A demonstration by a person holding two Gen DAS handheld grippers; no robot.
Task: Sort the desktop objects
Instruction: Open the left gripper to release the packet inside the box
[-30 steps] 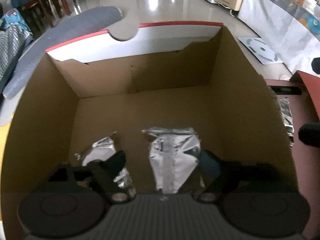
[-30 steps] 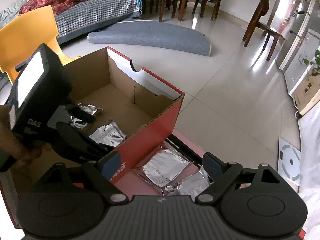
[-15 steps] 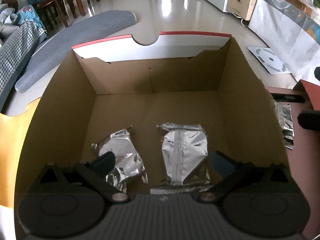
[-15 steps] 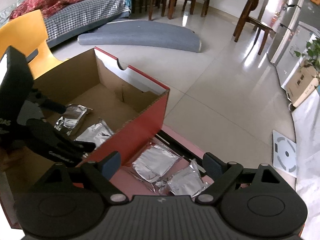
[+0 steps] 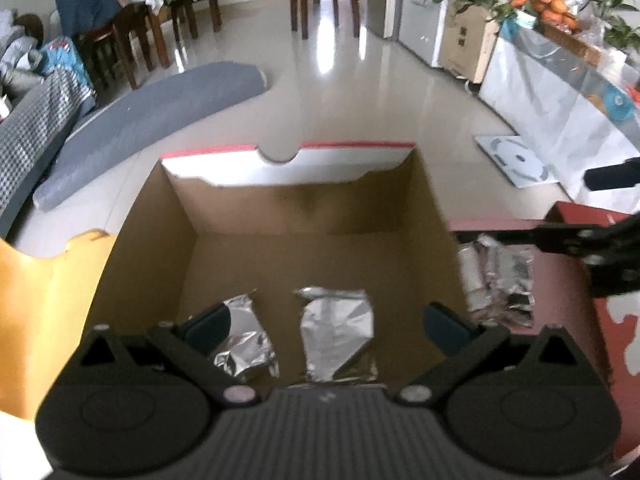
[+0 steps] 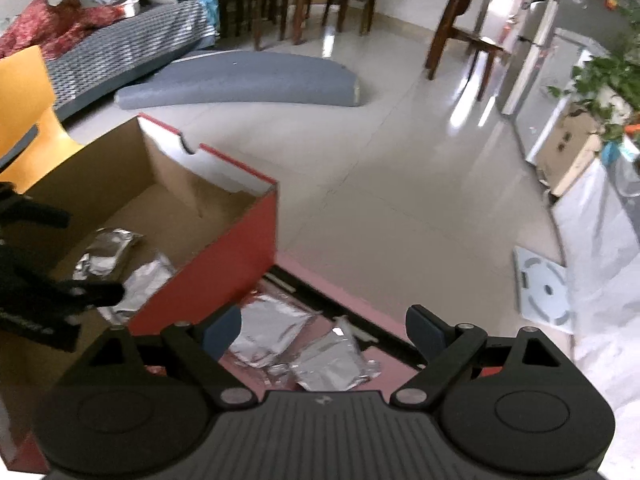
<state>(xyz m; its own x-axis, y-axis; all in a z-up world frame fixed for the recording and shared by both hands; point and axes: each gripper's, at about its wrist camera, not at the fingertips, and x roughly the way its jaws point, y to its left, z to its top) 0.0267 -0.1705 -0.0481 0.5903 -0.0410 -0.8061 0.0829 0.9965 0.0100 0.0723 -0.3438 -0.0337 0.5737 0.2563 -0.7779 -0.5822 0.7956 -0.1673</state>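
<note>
An open cardboard box (image 5: 308, 216) with red outer walls (image 6: 224, 268) holds two silver foil pouches (image 5: 336, 332) (image 5: 244, 340) on its floor. My left gripper (image 5: 326, 324) is open and empty above the box's near edge. Two more silver pouches (image 6: 272, 336) (image 6: 332, 364) lie on the red table just right of the box; they also show in the left wrist view (image 5: 496, 280). My right gripper (image 6: 324, 328) is open and empty, hovering over those pouches.
A yellow chair (image 5: 40, 304) stands left of the box. The red table's far edge (image 6: 360, 304) runs beyond the pouches, with tiled floor below. A grey mat (image 6: 248, 80), wooden chairs and a sofa lie farther off.
My left gripper has pulled up and back out of the box, leaving the second pouch on the floor. My right gripper has shifted closer over the pouches on the table.
</note>
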